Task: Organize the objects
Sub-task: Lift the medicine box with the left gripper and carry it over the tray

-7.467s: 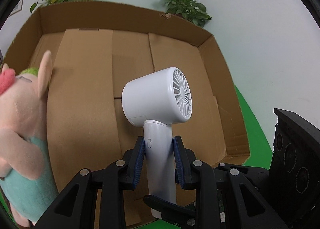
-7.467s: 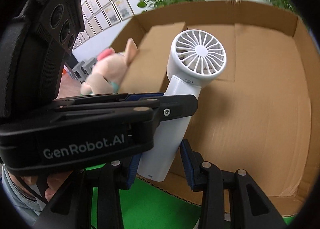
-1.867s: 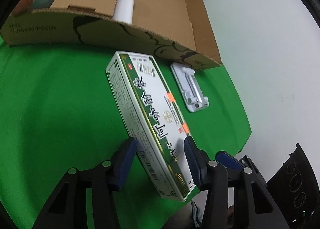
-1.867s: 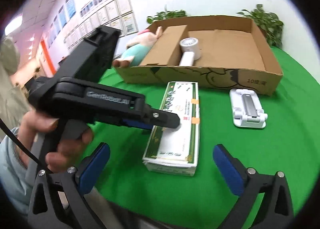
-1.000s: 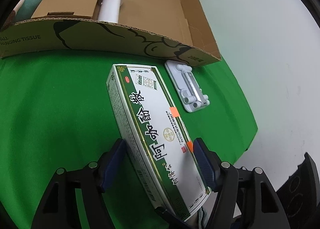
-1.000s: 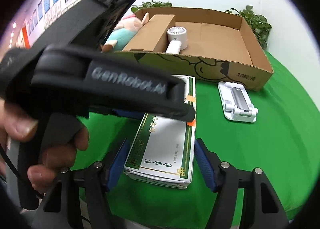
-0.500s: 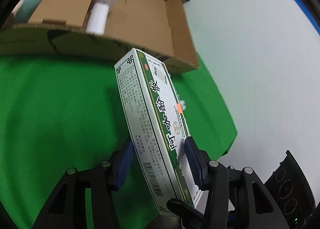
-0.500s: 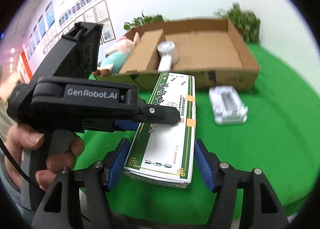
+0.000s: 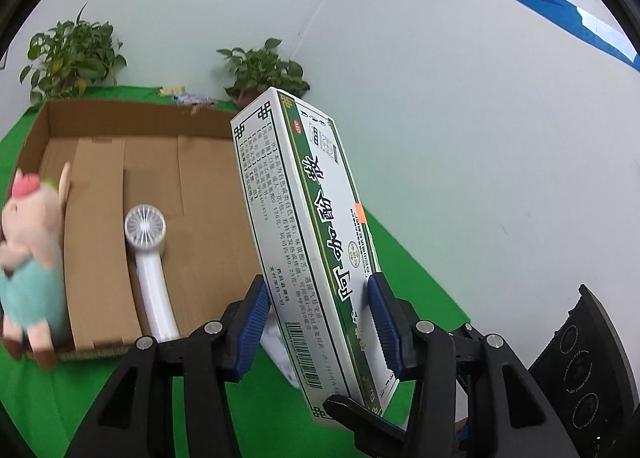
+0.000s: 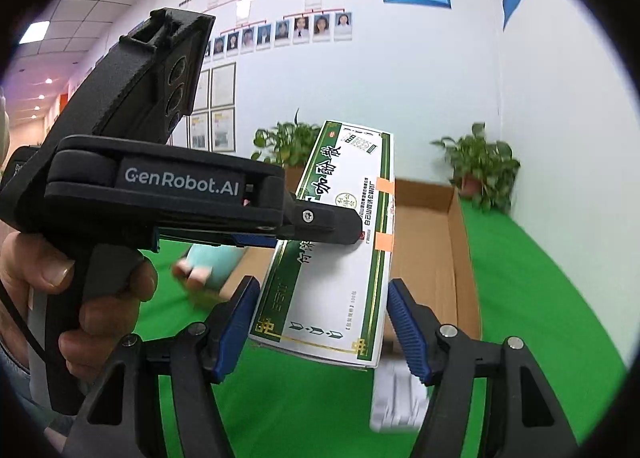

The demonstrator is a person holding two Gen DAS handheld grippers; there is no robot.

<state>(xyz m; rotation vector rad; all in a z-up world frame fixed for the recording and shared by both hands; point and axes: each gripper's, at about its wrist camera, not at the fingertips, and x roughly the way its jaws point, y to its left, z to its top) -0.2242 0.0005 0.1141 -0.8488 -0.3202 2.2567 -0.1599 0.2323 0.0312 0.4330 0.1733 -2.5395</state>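
Cardboard fills the left of the left wrist view: an open carton lies ahead of and below the left gripper, on a green cloth. At the carton's near left corner sits a pink plush pig in a teal outfit, blurred. Right of it, on the carton floor, a white handheld fan lies with its round head pointing away from the tool. Directly ahead, the left gripper's blue pads are clamped on the two broad faces of a long white-and-green medicine box, which rises tilted away from the jaws, clear of the cloth; these jaws have just been closing on it. Under the box a pale object shows, too blurred to name. Further right is a bare white wall, then the black body of the other tool at the frame edge.

From the right wrist view, a hand grips the left tool's handle at far left, its upper finger lying across the box's printed top. The right gripper has its pads on the box's two long narrow sides at the near end, apparently pressing. Right of and below the box lies a blurred white stand on the cloth. Potted plants stand beyond the carton.
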